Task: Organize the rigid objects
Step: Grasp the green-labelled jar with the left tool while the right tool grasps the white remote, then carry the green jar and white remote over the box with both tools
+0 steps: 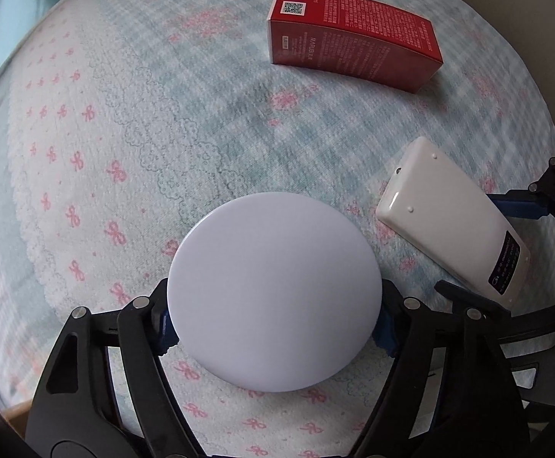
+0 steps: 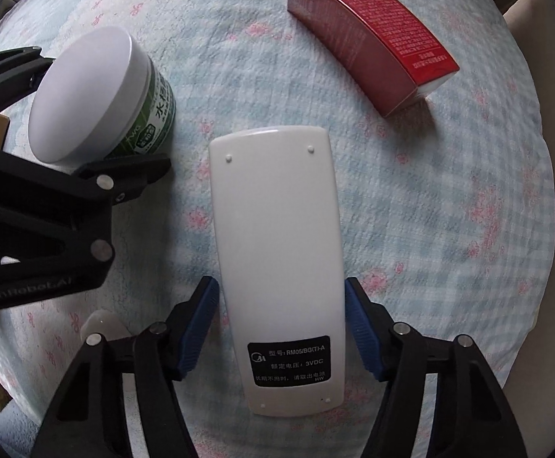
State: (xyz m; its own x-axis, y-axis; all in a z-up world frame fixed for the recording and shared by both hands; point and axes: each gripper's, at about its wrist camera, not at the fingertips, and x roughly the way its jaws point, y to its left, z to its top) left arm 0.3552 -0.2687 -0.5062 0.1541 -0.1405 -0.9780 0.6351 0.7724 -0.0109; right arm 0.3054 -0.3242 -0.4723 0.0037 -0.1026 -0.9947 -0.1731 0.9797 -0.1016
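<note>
A round jar with a flat white lid (image 1: 273, 290) and a green label (image 2: 155, 114) stands on the patterned cloth. My left gripper (image 1: 275, 328) points down over it, its blue pads (image 1: 165, 328) pressed against opposite sides of the jar. To its right lies a white remote control (image 2: 277, 252), back side up, with a black label near its lower end. My right gripper (image 2: 282, 305) straddles the remote's lower half with both blue pads (image 2: 201, 320) against its long edges. The remote (image 1: 449, 221) also shows in the left wrist view.
A red carton (image 1: 354, 34) lies on its side at the far right of the cloth (image 1: 125, 152); it also shows as the red carton (image 2: 369, 34) in the right wrist view. A pale rounded object (image 2: 102, 324) peeks out near my right gripper's left finger.
</note>
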